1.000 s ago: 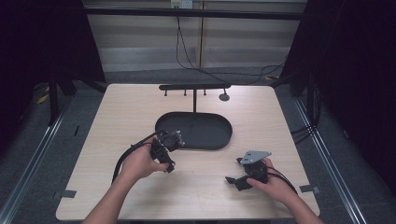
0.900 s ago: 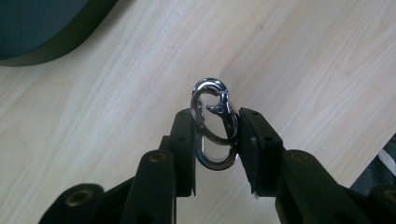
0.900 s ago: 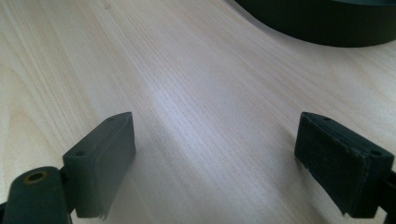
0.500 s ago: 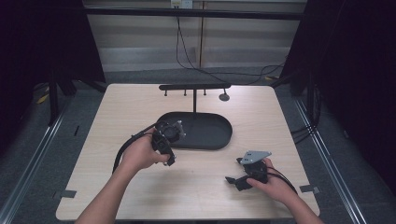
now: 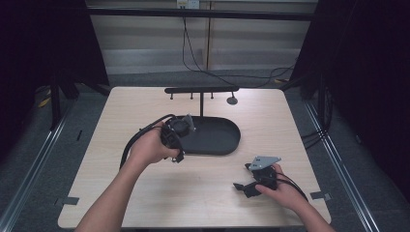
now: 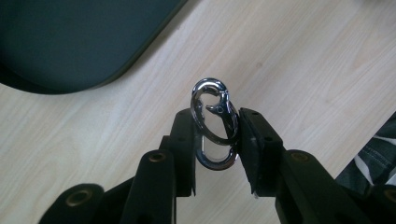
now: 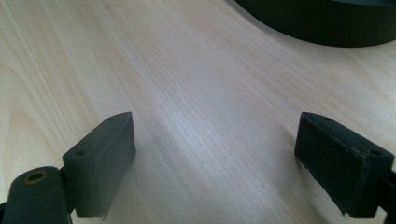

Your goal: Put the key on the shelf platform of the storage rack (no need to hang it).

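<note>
Underneath, pale wood table (image 5: 145, 193), dark room around. Left gripper (image 6: 215, 140) pinches a silver clasp (image 6: 213, 122), long axis upright along my jaws; right gripper (image 7: 224, 154) gapes.

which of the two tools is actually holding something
The left tool: its jaws are closed on a silver metal snap clip, near the edge of the dark oval tray. The right tool has its jaws wide apart over bare table, with nothing between them.

A pale wooden table (image 5: 121, 193) carries a dark oval tray (image 5: 217, 140), which lies beyond the right gripper's spread jaws, with a black hook stand (image 5: 201, 91) behind.
</note>
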Tool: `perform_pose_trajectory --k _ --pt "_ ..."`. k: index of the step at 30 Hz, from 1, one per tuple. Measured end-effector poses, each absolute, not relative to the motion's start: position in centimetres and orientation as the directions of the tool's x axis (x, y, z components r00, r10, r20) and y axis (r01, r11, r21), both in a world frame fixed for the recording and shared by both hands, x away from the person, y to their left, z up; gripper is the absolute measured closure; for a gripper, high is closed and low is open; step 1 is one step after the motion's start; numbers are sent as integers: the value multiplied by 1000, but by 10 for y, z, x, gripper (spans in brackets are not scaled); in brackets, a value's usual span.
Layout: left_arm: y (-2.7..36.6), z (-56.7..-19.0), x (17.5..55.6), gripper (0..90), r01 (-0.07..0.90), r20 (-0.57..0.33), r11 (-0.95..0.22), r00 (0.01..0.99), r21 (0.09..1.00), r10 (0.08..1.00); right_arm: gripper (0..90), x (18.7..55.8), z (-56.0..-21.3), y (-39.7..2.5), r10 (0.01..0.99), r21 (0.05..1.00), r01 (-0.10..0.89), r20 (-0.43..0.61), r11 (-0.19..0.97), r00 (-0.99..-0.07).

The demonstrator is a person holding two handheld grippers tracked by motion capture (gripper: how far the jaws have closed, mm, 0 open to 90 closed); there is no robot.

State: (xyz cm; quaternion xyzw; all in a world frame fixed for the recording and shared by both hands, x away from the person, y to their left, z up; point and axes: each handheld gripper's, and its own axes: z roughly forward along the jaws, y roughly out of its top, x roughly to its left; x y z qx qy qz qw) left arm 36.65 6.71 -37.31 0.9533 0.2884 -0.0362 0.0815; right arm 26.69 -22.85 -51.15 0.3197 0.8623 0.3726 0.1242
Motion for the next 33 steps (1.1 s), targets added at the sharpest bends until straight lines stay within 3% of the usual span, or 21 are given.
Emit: perform_pose_trajectory --k 33 --pt "41 -347 408 680 609 -112 -776 793 164 599 120 267 -512 -229 643 723 456 23 518 -766"
